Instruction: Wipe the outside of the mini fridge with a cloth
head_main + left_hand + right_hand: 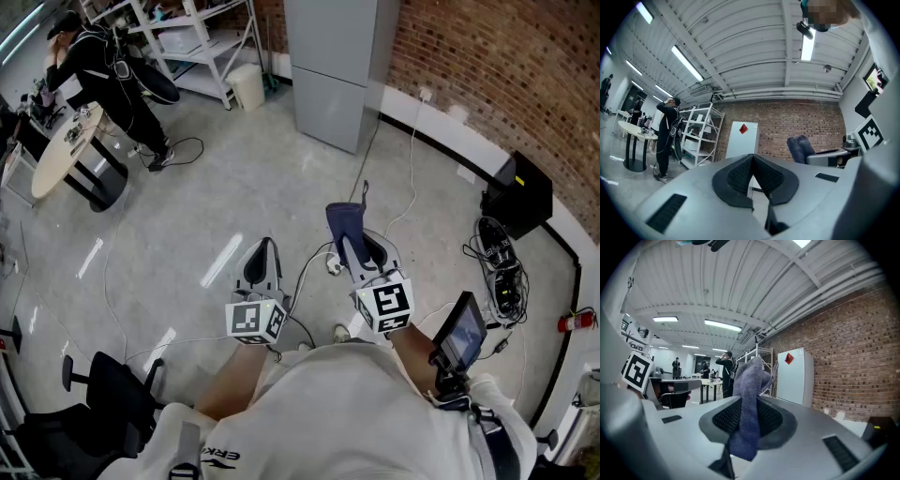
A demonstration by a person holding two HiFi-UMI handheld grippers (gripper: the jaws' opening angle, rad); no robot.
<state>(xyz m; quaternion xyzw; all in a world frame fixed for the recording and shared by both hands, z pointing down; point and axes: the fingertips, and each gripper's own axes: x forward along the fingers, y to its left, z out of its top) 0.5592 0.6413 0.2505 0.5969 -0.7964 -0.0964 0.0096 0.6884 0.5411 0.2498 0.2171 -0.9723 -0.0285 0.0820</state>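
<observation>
The right tool (746,414) was clamped on a blue-grey cloth (749,394). The fabric was pinched between the black pads, with one bunched end standing above the jaws and a shorter end hanging below them. In the head view the same right tool (348,239) pointed forward with the cloth (344,217) sticking up from its tip. The left tool (752,163) had its jaws pressed together with nothing between them, and it was held just beside the right one, its tip (264,247) level with it. The cloth looked soft and napped, like a towel, and was crumpled rather than folded. The mini fridge (336,67) stood well apart from both tools, straight ahead across bare grey floor (234,202) and against the brick wall (487,66), so the cloth touched no part of it. From above it read as a grey upright box with a seam between two doors. In the right gripper view the mini fridge (795,377) was pale, with a small red diamond sticker near its top. Far left, a person in black (105,67) stood by an oval surface (58,155), near a white shelf rack (202,37).
</observation>
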